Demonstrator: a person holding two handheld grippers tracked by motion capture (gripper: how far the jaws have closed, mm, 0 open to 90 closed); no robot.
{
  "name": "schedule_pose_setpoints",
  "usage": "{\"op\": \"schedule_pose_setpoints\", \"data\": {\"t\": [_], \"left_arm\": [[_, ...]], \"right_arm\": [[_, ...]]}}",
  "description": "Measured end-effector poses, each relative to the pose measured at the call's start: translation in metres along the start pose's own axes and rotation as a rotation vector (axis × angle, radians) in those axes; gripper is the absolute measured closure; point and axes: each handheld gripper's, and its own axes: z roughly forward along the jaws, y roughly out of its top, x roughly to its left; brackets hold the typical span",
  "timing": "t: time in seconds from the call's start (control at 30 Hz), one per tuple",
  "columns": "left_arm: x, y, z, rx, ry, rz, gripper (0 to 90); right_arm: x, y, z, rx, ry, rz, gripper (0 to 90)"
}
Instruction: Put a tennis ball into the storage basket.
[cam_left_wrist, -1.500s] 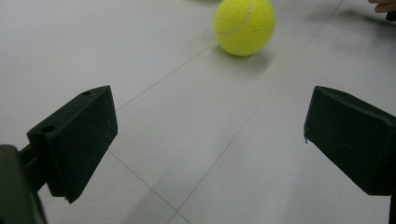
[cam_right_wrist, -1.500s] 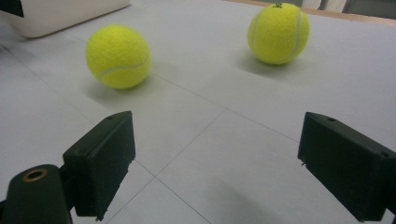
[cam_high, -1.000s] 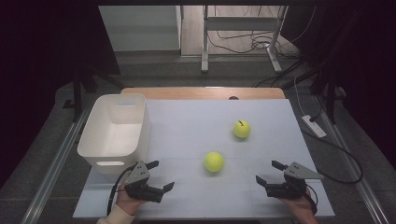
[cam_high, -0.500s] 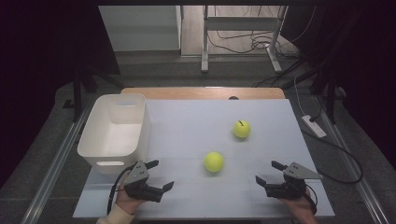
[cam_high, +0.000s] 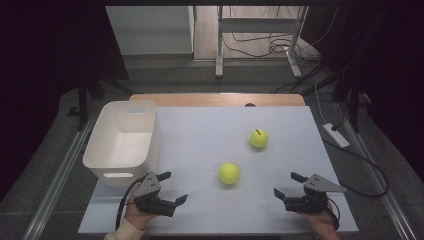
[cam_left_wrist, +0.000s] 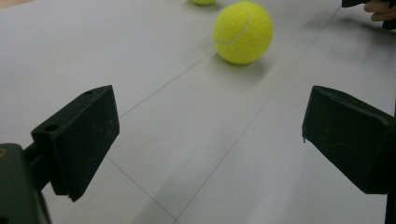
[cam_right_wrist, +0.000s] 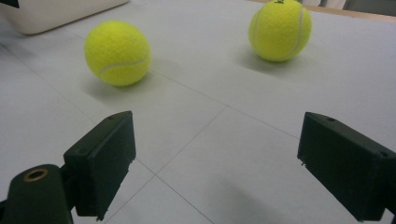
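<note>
1. Left gripper (cam_high: 175, 188) rests low at the near left of the counter (cam_high: 200, 135), held in a hand (cam_high: 136, 214), its jaws spread wide with nothing between them.
2. Right gripper (cam_high: 288, 185) sits at the near right edge, likewise held in a hand (cam_high: 320, 220), jaws wide apart and empty.
3. Both grippers point inward, toward the middle of the counter.
4. One tennis ball (cam_high: 229, 173) lies on the counter between the two grippers and a little farther back, clear of both.
5. From the left gripper view that ball (cam_left_wrist: 243, 31) sits ahead, beyond the open jaws, touching neither.
6. A second tennis ball (cam_high: 258, 138) lies farther back and to the right, apart from the first.
7. The right gripper view shows both, the nearer ball (cam_right_wrist: 117, 52) at the left and the farther ball (cam_right_wrist: 280, 29) at the right.
8. A white bin (cam_high: 107, 155) stands at the left side of the counter, just behind the left gripper.
</note>
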Motion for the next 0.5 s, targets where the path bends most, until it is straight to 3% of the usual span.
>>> {"op": "schedule_pose_setpoints", "data": {"t": [0.5], "left_arm": [[-0.01,0.019,0.009,0.053,0.01,0.012,4.4]], "right_arm": [[-0.001,0.001,0.001,-0.002,-0.003,0.003,11.6]]}}
